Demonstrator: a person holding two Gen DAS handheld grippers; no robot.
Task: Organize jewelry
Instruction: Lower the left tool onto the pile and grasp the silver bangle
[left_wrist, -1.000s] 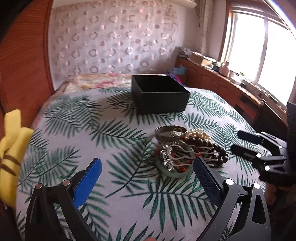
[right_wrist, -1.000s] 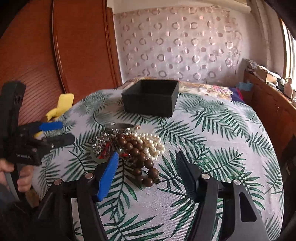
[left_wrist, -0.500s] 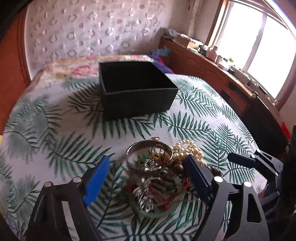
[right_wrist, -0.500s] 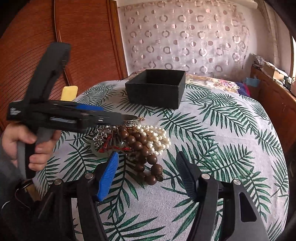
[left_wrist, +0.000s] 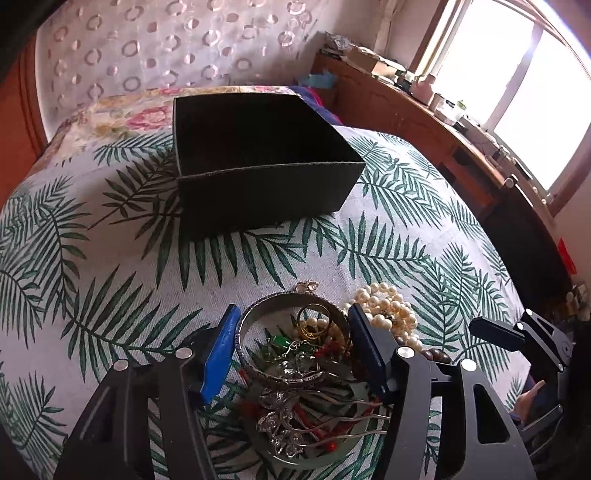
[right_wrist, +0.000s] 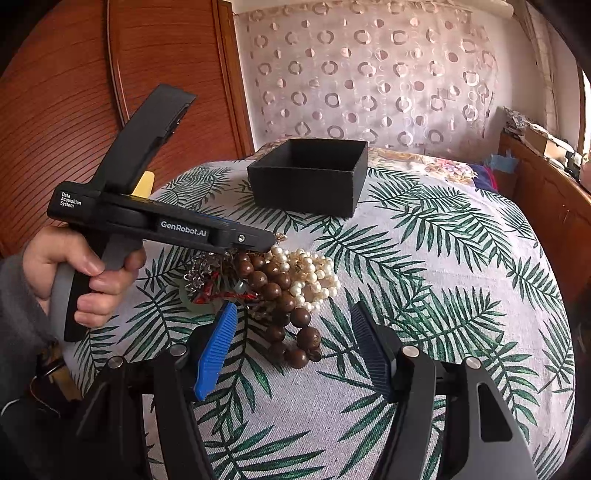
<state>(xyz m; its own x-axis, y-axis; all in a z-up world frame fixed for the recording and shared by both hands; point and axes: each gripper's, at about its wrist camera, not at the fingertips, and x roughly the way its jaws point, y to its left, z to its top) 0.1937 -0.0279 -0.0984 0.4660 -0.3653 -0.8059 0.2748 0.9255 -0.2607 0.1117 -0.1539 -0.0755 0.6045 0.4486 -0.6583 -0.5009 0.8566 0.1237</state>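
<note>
A pile of jewelry lies on the palm-leaf cloth. On top is a silver bangle (left_wrist: 255, 325). A pearl strand (left_wrist: 384, 306) (right_wrist: 314, 273) and a brown bead bracelet (right_wrist: 291, 321) lie beside it, with a silver hair comb (left_wrist: 314, 410) and a pale green bangle (left_wrist: 314, 459). My left gripper (left_wrist: 291, 325) is open, its fingers on either side of the silver bangle, close to it. It also shows from the side in the right wrist view (right_wrist: 255, 238). My right gripper (right_wrist: 291, 325) is open and empty, just short of the brown beads. An open black box (left_wrist: 258, 162) (right_wrist: 310, 173) stands beyond the pile.
The cloth covers a round table (right_wrist: 461, 258). A wooden panel (right_wrist: 74, 92) stands at the left, a wooden counter (left_wrist: 443, 122) with clutter under the window at the right. A yellow thing (right_wrist: 144, 182) shows behind the left gripper.
My left gripper has moved forward and down over the pile, and its fingers now flank the silver bangle. My right gripper has stayed almost still.
</note>
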